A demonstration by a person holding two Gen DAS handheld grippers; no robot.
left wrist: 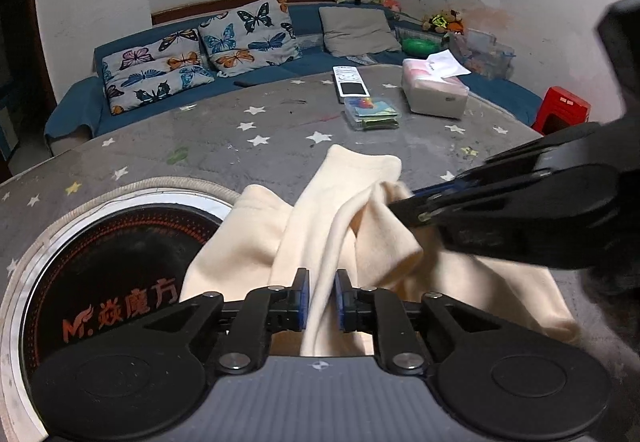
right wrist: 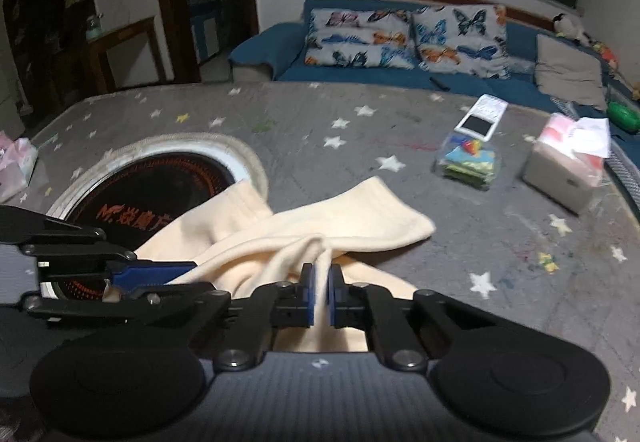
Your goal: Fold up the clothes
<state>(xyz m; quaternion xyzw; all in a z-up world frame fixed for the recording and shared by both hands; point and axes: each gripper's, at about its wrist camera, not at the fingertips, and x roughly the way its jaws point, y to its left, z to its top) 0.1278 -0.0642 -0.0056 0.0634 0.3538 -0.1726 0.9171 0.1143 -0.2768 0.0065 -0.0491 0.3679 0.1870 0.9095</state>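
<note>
A cream-coloured garment [left wrist: 348, 210] lies crumpled on the grey star-patterned table [left wrist: 248, 130], partly over a round black induction hob [left wrist: 112, 254]. My left gripper [left wrist: 322, 296] is shut on a fold of the garment near its front edge. My right gripper enters the left wrist view from the right, its fingertips [left wrist: 404, 202] pinching another fold. In the right wrist view the right gripper [right wrist: 320, 296] is shut on the bunched garment [right wrist: 320, 226], and the left gripper [right wrist: 156, 276] comes in from the left, holding the cloth's edge.
On the table's far side lie a white remote [left wrist: 349, 80], a clear box of coloured cards [left wrist: 372, 114] and a tissue box [left wrist: 434, 90]. Another tissue pack [right wrist: 16, 166] lies at the left edge. A blue sofa [left wrist: 256, 70] with butterfly cushions stands behind.
</note>
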